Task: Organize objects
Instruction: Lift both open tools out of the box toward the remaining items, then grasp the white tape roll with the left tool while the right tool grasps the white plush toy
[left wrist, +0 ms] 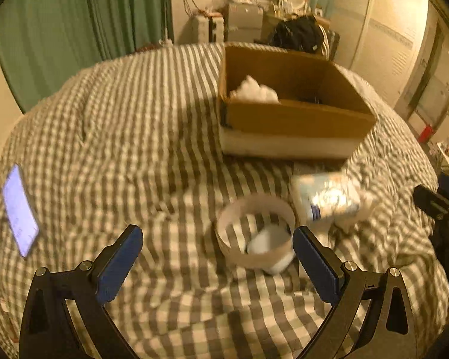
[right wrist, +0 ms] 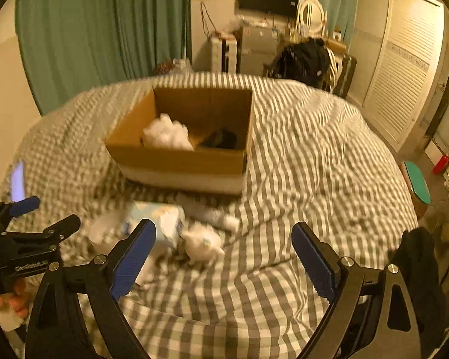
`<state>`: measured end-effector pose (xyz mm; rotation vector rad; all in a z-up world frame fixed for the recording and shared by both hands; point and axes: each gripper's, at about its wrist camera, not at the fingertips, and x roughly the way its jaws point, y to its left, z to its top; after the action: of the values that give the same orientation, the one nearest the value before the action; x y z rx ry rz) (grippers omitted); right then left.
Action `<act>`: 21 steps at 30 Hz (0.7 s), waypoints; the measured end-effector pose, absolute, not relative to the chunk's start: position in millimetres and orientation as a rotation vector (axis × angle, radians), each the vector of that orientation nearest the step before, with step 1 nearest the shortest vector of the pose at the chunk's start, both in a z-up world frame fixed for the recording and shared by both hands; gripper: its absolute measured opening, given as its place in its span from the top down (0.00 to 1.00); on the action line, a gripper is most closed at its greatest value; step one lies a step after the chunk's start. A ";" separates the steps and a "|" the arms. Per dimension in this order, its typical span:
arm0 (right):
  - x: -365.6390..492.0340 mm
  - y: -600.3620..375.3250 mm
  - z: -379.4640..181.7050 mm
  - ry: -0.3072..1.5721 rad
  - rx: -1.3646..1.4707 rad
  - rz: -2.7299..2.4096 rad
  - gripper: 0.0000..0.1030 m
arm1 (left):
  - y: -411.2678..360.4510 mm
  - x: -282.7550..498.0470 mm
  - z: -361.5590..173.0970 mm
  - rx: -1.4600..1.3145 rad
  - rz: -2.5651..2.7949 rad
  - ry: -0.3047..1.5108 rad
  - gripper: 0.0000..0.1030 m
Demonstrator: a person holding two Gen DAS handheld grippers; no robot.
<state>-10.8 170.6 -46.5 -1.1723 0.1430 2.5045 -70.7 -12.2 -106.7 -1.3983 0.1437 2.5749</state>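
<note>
An open cardboard box [left wrist: 296,116] stands on the checked bed, holding a white fluffy wad [left wrist: 254,91] and something dark; it also shows in the right wrist view [right wrist: 179,158]. In front of it lie a white tape ring [left wrist: 254,230], a white cylinder [left wrist: 272,248] inside the ring, and a light blue tissue pack [left wrist: 326,197]. My left gripper [left wrist: 218,257] is open and empty, just short of the ring. My right gripper [right wrist: 224,254] is open and empty, above a white fluffy lump [right wrist: 203,246], beside the tissue pack [right wrist: 155,221] and a white tube [right wrist: 212,214].
A lit phone [left wrist: 19,209] lies on the bed at the left. The grey and white checked cover [right wrist: 299,179] spreads wide to the right of the box. Green curtains [right wrist: 89,36], a dresser and a wardrobe stand behind the bed. The left gripper [right wrist: 30,233] shows at the right view's left edge.
</note>
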 end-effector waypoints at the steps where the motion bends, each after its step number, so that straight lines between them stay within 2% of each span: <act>1: -11.9 171.9 -55.2 0.133 -1.197 2.489 0.10 | -10.2 -69.8 -110.1 -1.405 2.558 0.144 0.00; 9: -19.2 182.6 -111.9 0.183 -1.367 2.407 0.10 | 4.6 -77.5 -140.4 -1.521 2.439 0.160 0.00; 17: -37.3 190.2 -132.0 0.208 -1.434 2.389 0.10 | 14.9 -94.4 -155.5 -1.573 2.395 0.152 0.00; 21: -50.8 191.3 -139.4 0.200 -1.464 2.389 0.14 | 22.5 -104.2 -163.8 -1.596 2.372 0.177 0.00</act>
<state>-50.8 191.3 -139.4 -1.4640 0.2002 2.3895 -104.2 22.5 -163.8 -1.5962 0.1771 2.3720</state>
